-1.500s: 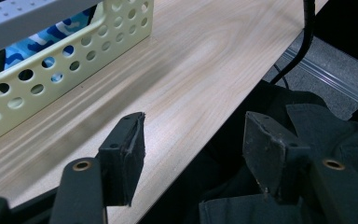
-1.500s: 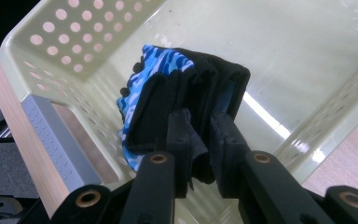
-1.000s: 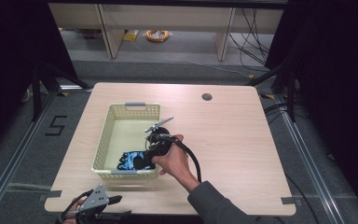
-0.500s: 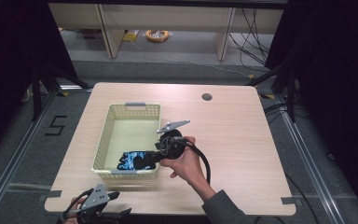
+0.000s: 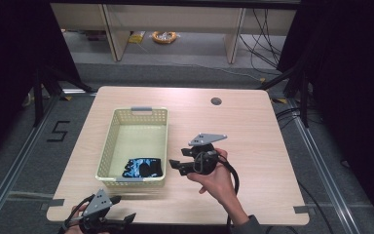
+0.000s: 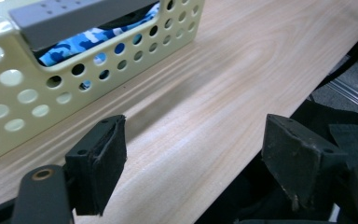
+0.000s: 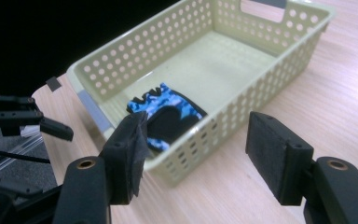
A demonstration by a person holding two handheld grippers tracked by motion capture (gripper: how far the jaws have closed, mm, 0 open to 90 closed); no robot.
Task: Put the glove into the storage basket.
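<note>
A pale yellow perforated basket (image 5: 108, 146) stands on the wooden table. A blue camouflage and black glove (image 5: 142, 167) lies at its near end. My right gripper (image 5: 179, 158), held in a hand just right of the basket, points left at its wall. Its jaws have just been opening and hold nothing. In the right gripper view the gripper (image 7: 196, 144) looks over the basket (image 7: 270, 60) and glove (image 7: 165, 109). My left gripper (image 5: 125, 207) sits at the table's near left edge. Its jaws (image 6: 196, 154) have also just been opening, with nothing between them, facing the basket (image 6: 18, 98).
The table (image 5: 253, 126) has a small round hole (image 5: 216, 101) near its far edge. A black cable (image 5: 233, 180) trails from the right gripper toward the near edge. Grey floor and table legs lie beyond the far edge.
The right hand has drawn its gripper rightward out of the basket, and its jaws stand wider. The glove stays in the basket. The left gripper has barely shifted.
</note>
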